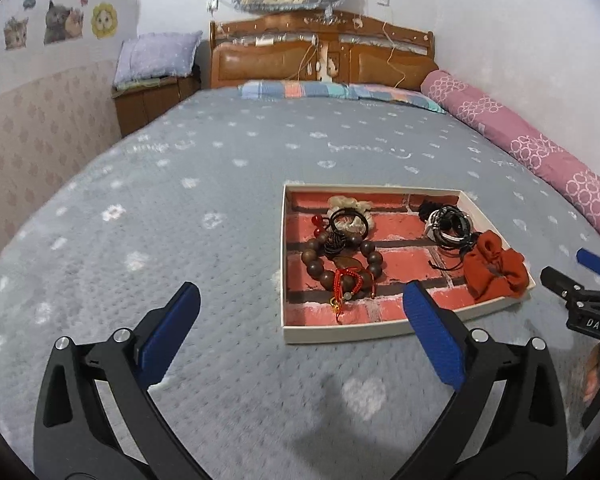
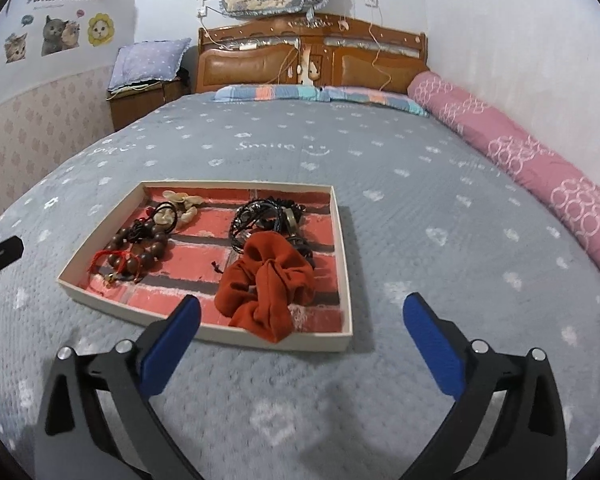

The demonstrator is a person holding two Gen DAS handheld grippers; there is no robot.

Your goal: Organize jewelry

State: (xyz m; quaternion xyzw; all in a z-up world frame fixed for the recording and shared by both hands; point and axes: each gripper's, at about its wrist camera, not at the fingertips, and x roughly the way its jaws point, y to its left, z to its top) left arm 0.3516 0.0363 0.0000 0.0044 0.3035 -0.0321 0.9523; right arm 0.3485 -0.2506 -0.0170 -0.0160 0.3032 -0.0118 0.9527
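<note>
Blue-padded fingers fill the bottom of both wrist views, and both tools are spread wide with nothing between the pads. Left hand-held gripper (image 1: 300, 336) hangs over bare bedspread (image 1: 180, 208), just short of the tray's near-left corner. Right hand-held gripper (image 2: 300, 336) sits a bit short of the tray's near edge, with its left finger overlapping that rim in the picture.

Working left to right across the tray (image 1: 340, 334), which lies flat on the bed: a wooden bead bracelet (image 1: 342, 258) with a red cord charm (image 1: 350, 284) tangled on it, a cream scrunchie (image 1: 350, 210) with a black hair tie behind that, then a knot of black cords and bands (image 1: 446, 226) at the far right, and a rust-orange scrunchie (image 2: 266, 286) slumped against the near right wall — part of it looks to be spilling over the rim.

Everything seems to be in the tray already, so the job reads as nearly done, maybe just tidying left. If anything gets fixed, it'd probably be that orange scrunchie: come in low from the front with the right tool, pinch a thick fold rather than the edge, and lift it clear of the wall before setting it down flatter. Soft fabric will sag, so grab near the middle. Worth steering clear of the black cords just behind it — they'd likely snag and drag along.
</note>
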